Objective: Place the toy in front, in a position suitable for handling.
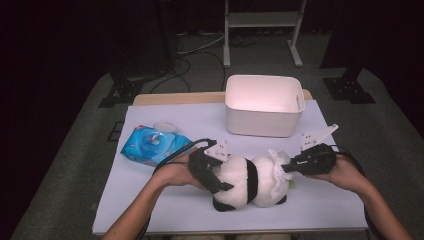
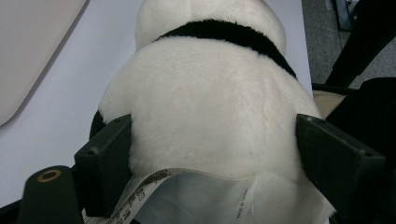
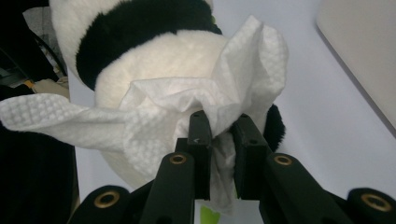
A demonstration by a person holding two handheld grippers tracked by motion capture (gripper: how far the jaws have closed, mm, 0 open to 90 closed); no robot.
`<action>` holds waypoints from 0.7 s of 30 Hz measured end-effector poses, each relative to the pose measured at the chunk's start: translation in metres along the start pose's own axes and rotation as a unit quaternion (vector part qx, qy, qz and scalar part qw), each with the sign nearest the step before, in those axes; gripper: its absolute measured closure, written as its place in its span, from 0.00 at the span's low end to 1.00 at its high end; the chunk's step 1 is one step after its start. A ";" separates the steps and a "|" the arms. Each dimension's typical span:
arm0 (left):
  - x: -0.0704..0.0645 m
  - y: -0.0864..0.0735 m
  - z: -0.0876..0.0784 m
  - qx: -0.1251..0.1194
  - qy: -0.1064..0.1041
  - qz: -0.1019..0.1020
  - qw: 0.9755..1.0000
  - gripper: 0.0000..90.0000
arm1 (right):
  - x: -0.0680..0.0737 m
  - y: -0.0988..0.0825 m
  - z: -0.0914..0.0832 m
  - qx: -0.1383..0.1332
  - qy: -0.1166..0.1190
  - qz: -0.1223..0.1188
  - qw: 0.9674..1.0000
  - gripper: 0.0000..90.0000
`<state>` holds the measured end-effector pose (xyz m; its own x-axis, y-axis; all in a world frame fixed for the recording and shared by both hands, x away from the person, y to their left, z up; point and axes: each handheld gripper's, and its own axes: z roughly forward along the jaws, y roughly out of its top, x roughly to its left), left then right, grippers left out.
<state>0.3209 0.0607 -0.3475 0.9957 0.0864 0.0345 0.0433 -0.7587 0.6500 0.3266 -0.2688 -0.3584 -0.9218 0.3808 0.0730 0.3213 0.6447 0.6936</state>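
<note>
Left hand-held gripper is clamping the panda across its white body, jaws set wide, one pad pressing into the plush on each side; in the left gripper view the pads are sinking into the fur beside the sewn-in label. The panda is lying on its side on the table, near the front edge, between the two hands. Right hand-held gripper is pinching a white wipe, jaws narrow and bunching it; in the right gripper view the wipe is draping loosely over the panda's white fur and touching it. A blue wipes pack is lying on the table to the left of the left hand, well apart from the panda. A white bin is standing at the far side of the table, behind the panda.
</note>
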 end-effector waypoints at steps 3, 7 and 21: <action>0.000 0.000 0.000 0.001 0.001 -0.001 1.000 0.18 | 0.001 0.005 0.001 0.009 -0.005 -0.010 1.000 0.87; -0.001 0.001 0.000 0.002 0.002 0.002 1.000 0.17 | 0.001 0.020 0.006 0.020 -0.006 -0.028 0.999 0.87; -0.002 0.002 0.000 0.003 0.005 0.008 1.000 0.17 | 0.003 0.058 0.030 0.021 0.011 -0.058 0.998 0.87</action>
<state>0.3186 0.0592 -0.3465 0.9953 0.0809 0.0532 0.0276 -0.7640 0.6446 0.3485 -0.2104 -0.3394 -0.9578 0.2873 0.0108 0.2207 0.7107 0.6679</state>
